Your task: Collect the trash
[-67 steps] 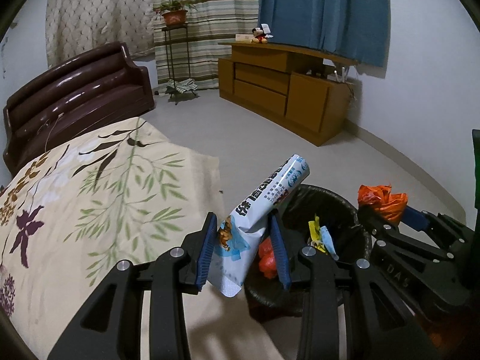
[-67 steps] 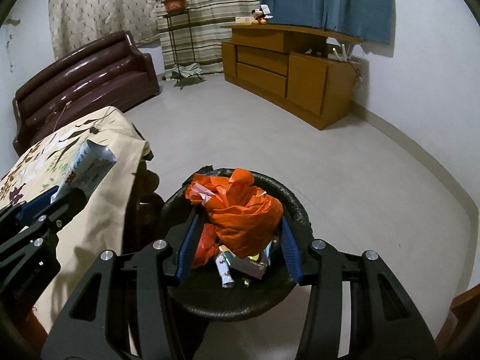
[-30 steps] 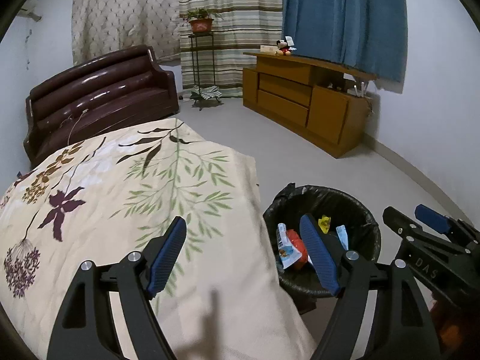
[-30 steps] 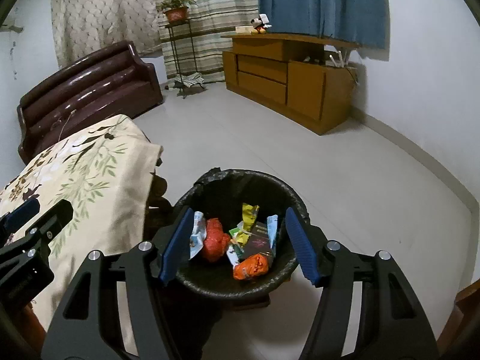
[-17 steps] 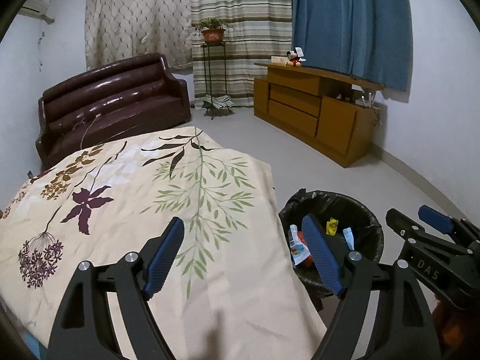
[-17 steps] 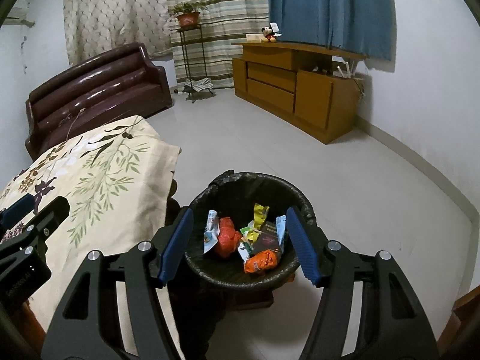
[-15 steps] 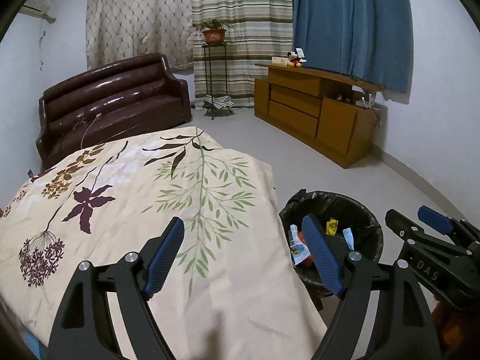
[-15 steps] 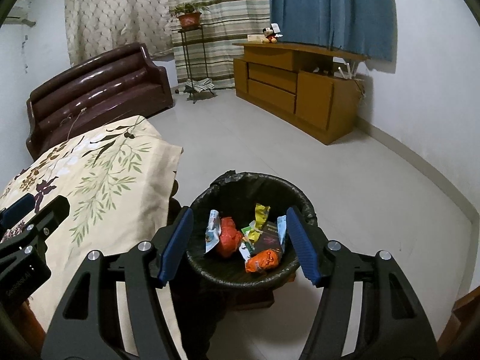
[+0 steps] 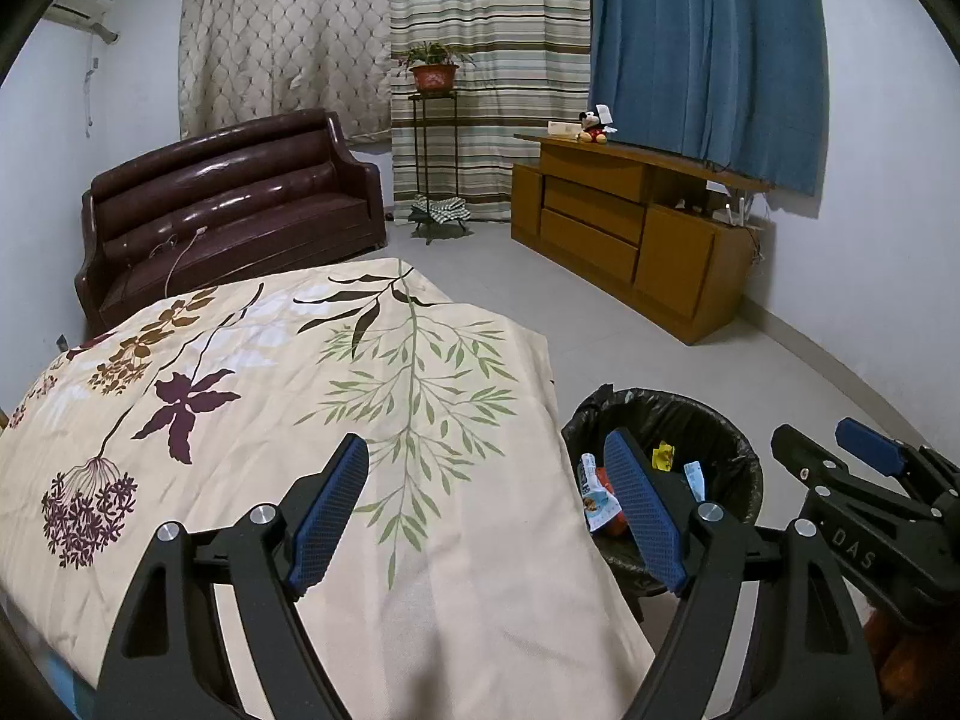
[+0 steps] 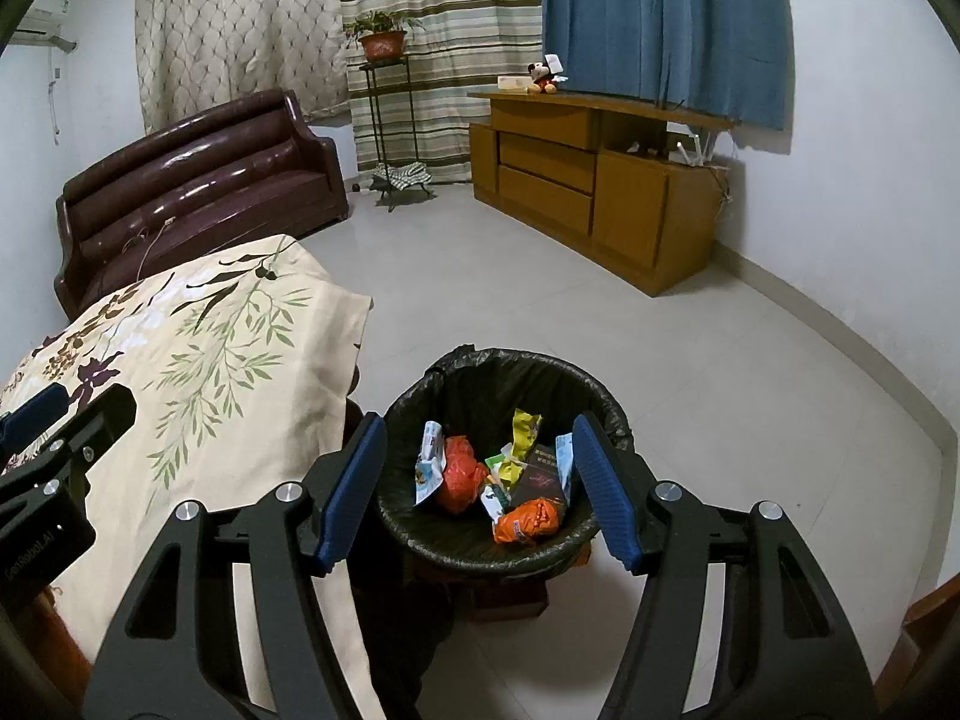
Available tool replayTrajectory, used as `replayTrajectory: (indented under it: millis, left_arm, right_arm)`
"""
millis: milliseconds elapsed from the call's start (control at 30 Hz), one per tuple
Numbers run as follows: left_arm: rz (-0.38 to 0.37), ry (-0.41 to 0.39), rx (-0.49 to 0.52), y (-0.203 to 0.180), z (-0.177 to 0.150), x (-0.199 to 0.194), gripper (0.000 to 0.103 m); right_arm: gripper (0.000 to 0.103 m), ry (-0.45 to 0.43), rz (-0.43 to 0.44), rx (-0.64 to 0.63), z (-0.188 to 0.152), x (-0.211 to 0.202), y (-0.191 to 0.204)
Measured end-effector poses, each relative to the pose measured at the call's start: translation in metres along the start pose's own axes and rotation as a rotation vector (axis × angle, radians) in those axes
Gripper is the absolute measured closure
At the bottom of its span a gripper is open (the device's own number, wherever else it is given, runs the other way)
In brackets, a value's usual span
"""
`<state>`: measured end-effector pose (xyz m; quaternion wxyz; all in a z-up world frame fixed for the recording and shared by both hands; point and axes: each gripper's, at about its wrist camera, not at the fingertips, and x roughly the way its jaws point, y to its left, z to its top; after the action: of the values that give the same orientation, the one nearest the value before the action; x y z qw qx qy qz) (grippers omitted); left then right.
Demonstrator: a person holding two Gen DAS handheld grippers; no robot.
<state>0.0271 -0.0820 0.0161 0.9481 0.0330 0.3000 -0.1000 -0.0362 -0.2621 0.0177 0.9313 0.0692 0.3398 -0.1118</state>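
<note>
A black-lined trash bin (image 10: 606, 396) stands on the floor beside the cloth-covered table; it also shows in the left wrist view (image 9: 729, 450). Inside lie a white-blue snack wrapper (image 10: 429, 471), an orange bag (image 10: 459, 474), an orange wrapper (image 10: 531, 519), a yellow wrapper (image 10: 525, 429) and a dark packet (image 10: 537, 480). My right gripper (image 10: 477, 492) is open and empty, above the bin's near side. My left gripper (image 9: 483, 504) is open and empty, above the table's right edge, left of the bin.
The floral cream tablecloth (image 9: 252, 390) covers the table on the left. A dark brown sofa (image 9: 228, 210) stands at the back left, a plant stand (image 9: 432, 150) by the curtains, a wooden cabinet (image 9: 630, 228) along the right wall. Grey tiled floor (image 10: 690, 360) surrounds the bin.
Both grippers let their trash go into the bin: the left dropped the white-blue wrapper, the right the orange bag. Both have since pulled back and up, open.
</note>
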Motion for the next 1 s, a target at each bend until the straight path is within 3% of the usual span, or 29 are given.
replayTrajectory:
  millis: [1000]
  left_arm:
    - [-0.001, -0.002, -0.001, 0.0004, -0.0003, -0.0006, 0.025]
  right_arm:
    - [0.040, -0.005, -0.001, 0.000, 0.0006, -0.0025, 0.0011]
